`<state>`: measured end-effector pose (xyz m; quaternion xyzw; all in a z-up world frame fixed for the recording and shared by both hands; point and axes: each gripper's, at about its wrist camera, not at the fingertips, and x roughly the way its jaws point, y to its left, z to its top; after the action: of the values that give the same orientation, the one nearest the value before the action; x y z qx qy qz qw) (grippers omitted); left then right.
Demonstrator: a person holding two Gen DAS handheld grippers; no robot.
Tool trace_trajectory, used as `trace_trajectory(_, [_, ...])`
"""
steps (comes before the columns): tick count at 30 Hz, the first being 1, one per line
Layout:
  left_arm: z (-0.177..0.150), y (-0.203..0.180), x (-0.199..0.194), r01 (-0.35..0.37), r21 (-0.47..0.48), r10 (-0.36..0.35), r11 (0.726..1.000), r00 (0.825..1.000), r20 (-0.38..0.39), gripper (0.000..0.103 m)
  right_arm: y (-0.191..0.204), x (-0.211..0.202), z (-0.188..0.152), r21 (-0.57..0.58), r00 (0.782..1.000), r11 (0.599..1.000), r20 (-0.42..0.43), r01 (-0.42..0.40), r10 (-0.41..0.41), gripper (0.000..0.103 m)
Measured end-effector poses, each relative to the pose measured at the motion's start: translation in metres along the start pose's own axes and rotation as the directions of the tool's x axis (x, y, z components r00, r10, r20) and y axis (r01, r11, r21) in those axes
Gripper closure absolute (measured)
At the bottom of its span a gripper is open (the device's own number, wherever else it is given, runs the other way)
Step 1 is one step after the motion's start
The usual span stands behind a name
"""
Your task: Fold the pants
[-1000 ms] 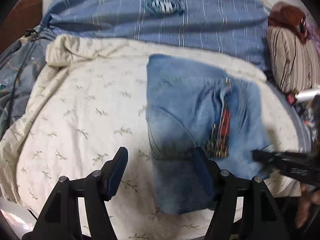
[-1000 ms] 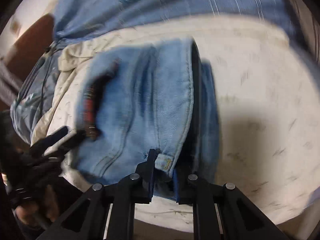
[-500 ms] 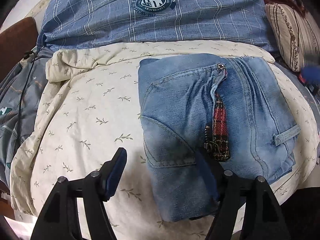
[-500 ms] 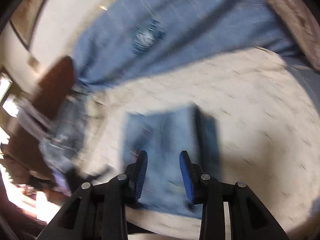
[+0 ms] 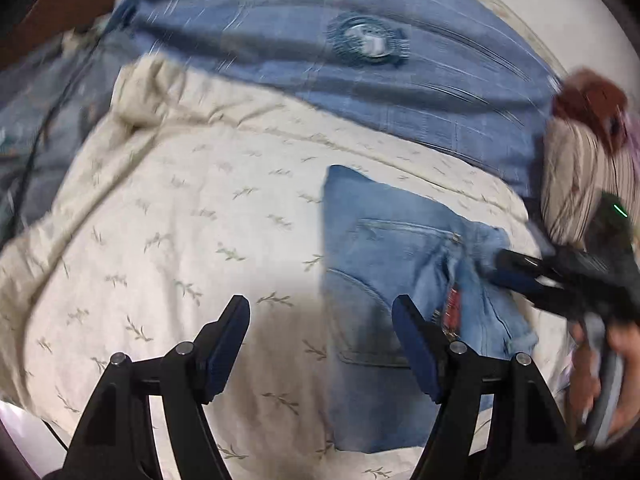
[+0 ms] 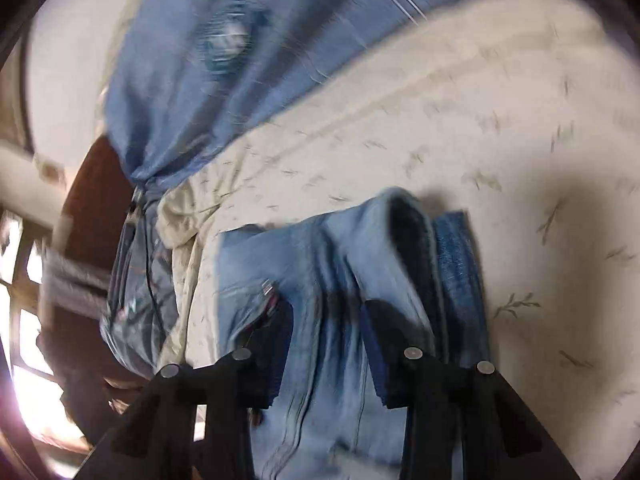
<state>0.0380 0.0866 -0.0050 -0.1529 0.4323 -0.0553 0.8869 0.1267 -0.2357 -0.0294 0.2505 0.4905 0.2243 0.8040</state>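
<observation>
The folded light-blue jeans [image 5: 384, 264] lie on the cream leaf-print sheet [image 5: 200, 240], with a red plaid strip showing at the fly. My left gripper [image 5: 320, 320] is open and empty, hovering above the jeans' left edge. My right gripper [image 6: 326, 320] is open just above the folded jeans [image 6: 320, 272], fingers to either side of a denim ridge, gripping nothing. It also shows in the left wrist view [image 5: 520, 272], reaching over the jeans from the right. Both views are motion-blurred.
A blue plaid blanket [image 5: 360, 80] with a round emblem covers the far side of the bed. A striped pillow [image 5: 584, 176] lies at the right. More blue bedding [image 6: 136, 280] bunches at the left edge, beside a brown headboard [image 6: 92, 200].
The right gripper let go of the jeans' belt loop, opened, swung away, and has come back down over the jeans. The left gripper stayed open, shifting a little above the jeans' left edge.
</observation>
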Motion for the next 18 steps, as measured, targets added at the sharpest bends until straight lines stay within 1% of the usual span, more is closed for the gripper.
trace_trajectory(1, [0.001, 0.007, 0.004, 0.004, -0.027, -0.005, 1.000, 1.000, -0.021, 0.029, 0.005, -0.007, -0.006, -0.027, 1.000, 1.000, 0.012, -0.007, 0.007, 0.064])
trace_trajectory(2, [0.001, 0.012, 0.007, 0.010, -0.046, -0.011, 0.999, 0.999, -0.031, 0.029, 0.015, -0.014, -0.012, -0.060, 0.999, 0.998, 0.015, -0.027, 0.028, 0.059])
trace_trajectory(3, [0.000, 0.016, 0.011, 0.017, -0.065, -0.020, 0.998, 0.999, -0.043, 0.029, 0.025, -0.019, -0.020, -0.096, 0.999, 0.994, 0.012, -0.046, 0.048, 0.047])
trace_trajectory(4, [-0.001, 0.019, 0.015, 0.026, -0.080, -0.031, 0.996, 0.998, -0.058, 0.029, 0.030, -0.021, -0.025, -0.118, 0.999, 0.992, 0.012, -0.046, 0.048, 0.043])
trace_trajectory(5, [-0.002, 0.019, 0.017, 0.037, -0.088, -0.043, 0.995, 0.997, -0.067, 0.029, 0.033, -0.018, -0.034, -0.144, 1.000, 0.989, -0.004, -0.023, 0.022, 0.041])
trace_trajectory(6, [-0.003, 0.020, 0.022, 0.065, -0.106, -0.073, 0.992, 0.994, -0.077, 0.029, 0.030, -0.009, -0.043, -0.168, 0.998, 0.986, -0.050, 0.022, -0.030, 0.041])
trace_trajectory(7, [-0.001, 0.023, 0.025, 0.099, -0.132, -0.111, 0.986, 0.990, -0.084, 0.029, 0.021, 0.009, -0.053, -0.189, 0.987, 0.978, -0.113, 0.089, -0.112, 0.041])
trace_trajectory(8, [0.001, 0.026, 0.031, 0.143, -0.174, -0.161, 0.974, 0.982, -0.097, 0.029, 0.009, 0.022, -0.060, -0.186, 0.976, 0.974, -0.149, 0.127, -0.156, 0.041])
trace_trajectory(10, [0.007, 0.029, 0.039, 0.205, -0.218, -0.232, 0.954, 0.967, -0.105, 0.029, 0.001, 0.019, -0.063, -0.161, 0.987, 0.982, -0.108, 0.101, -0.119, 0.041])
trace_trajectory(12, [0.016, 0.027, 0.044, 0.231, -0.236, -0.260, 0.944, 0.960, -0.101, 0.029, 0.003, 0.018, -0.060, -0.166, 0.985, 0.980, -0.117, 0.107, -0.128, 0.041])
trace_trajectory(14, [0.027, 0.025, 0.055, 0.273, -0.255, -0.306, 0.928, 0.946, -0.103, 0.029, 0.004, 0.021, -0.062, -0.207, 0.981, 0.971, -0.125, 0.123, -0.151, 0.041])
trace_trajectory(15, [0.034, 0.025, 0.064, 0.278, -0.265, -0.315, 0.923, 0.942, -0.111, 0.029, 0.005, 0.020, -0.063, -0.217, 0.981, 0.969, -0.126, 0.120, -0.150, 0.041])
trace_trajectory(17, [0.040, 0.026, 0.078, 0.257, -0.278, -0.303, 0.925, 0.944, -0.134, 0.029, 0.002, 0.020, -0.063, -0.212, 0.983, 0.971, -0.122, 0.108, -0.136, 0.041])
trace_trajectory(18, [0.042, 0.025, 0.086, 0.267, -0.281, -0.317, 0.922, 0.937, -0.148, 0.029, 0.001, 0.019, -0.064, -0.208, 0.985, 0.973, -0.121, 0.097, -0.124, 0.041])
